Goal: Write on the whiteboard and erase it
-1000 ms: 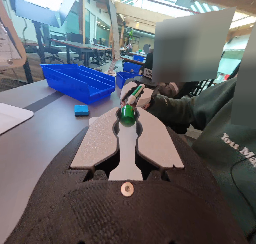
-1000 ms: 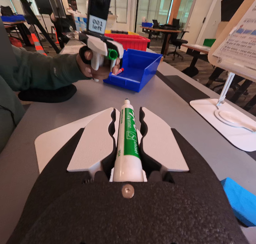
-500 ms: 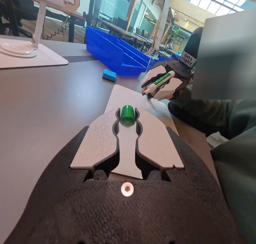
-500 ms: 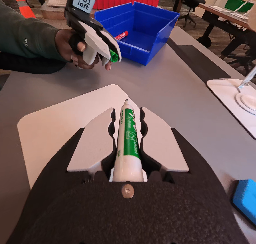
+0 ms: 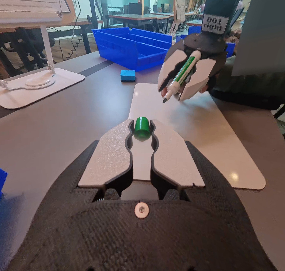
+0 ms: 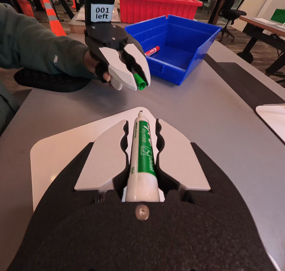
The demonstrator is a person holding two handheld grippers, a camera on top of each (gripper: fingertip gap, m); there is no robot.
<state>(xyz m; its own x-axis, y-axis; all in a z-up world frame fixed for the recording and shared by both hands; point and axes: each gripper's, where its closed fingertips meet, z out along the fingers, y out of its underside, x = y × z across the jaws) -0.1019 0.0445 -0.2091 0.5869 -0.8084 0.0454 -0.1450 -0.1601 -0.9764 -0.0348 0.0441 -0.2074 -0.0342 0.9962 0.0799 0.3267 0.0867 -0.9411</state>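
Note:
A small white whiteboard lies flat on the grey table; it also shows in the right wrist view. My right gripper is shut on an uncapped green-and-white marker, tip pointing down just above the board's far corner; it also shows in the left wrist view. My left gripper is shut on the green marker cap, held above the board's near edge; it also shows in the right wrist view. A blue eraser lies beyond the board.
A blue bin stands behind the eraser. Another blue bin holds a red marker, with a red bin behind. A white sign stand is at the table's left.
Both grippers have come down toward the whiteboard. The marker tip is now close over the board, and the left gripper with the cap has lowered and swung beside it.

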